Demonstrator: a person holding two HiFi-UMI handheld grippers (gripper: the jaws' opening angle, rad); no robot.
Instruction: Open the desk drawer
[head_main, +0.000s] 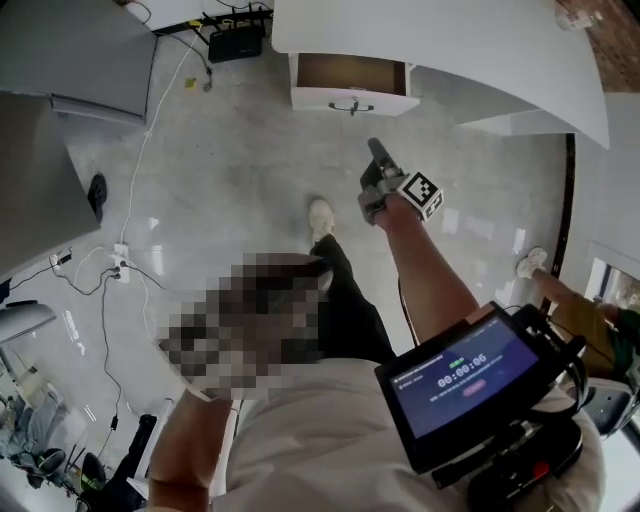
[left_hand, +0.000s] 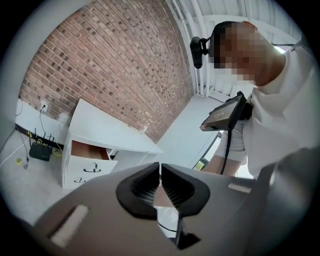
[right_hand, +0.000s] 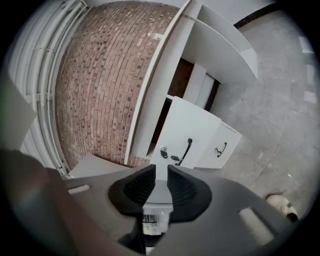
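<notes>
Finds the top drawer (head_main: 350, 98) pulled out under the left end of the white desk (head_main: 470, 45), wooden inside showing. Holds the right gripper (head_main: 374, 150) in mid-air, well apart from the drawer front, jaws slightly parted on nothing. Shows the left gripper (left_hand: 160, 176) raised, jaws pressed together, empty.

The left gripper (left_hand: 160, 171) has its black ribbed fingers (left_hand: 144, 184) closed tip to tip, with nothing between them. Beyond, a white wooden desk (left_hand: 107, 127) stands against a red brick wall (left_hand: 110, 60). Its white top drawer (left_hand: 92, 166) is pulled out, showing a brown inside, and the lower drawer (left_hand: 74, 176) is closed.
</notes>
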